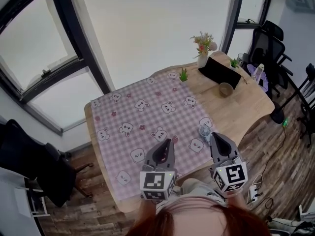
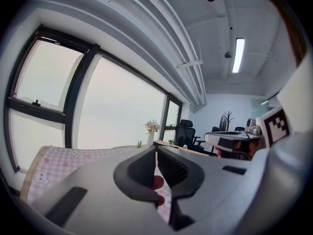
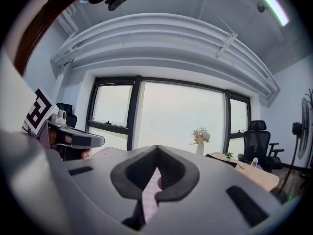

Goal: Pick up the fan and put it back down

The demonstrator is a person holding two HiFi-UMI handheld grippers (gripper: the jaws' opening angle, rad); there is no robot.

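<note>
Hovering over the near edge of the wooden table (image 1: 248, 113), both grippers point across it toward the big window (image 1: 147, 28). The left gripper (image 1: 168, 143) has its jaws drawn together, tips meeting, with nothing between them; its own view shows only a sliver of the pink checked cloth (image 1: 142, 114) through the gap lower down. The right gripper (image 1: 215, 136) is likewise closed and empty (its pads meet in a point in its own view).

The fan (image 1: 204, 131), small and pale, stands on the cloth near the cloth's right edge. It sits between the two grippers, nearer the right one and just ahead and to the left of that gripper's tip. Neither gripper touches it.

Farther back on the bare wood stand a white vase of flowers (image 1: 203, 50), a little green plant (image 1: 183, 75) at the cloth's far corner, a flat black panel (image 1: 219, 72) and a round brown bowl (image 1: 226, 89) just in front of it. Black office chairs (image 1: 268, 43) stand beyond the table's right end.
</note>
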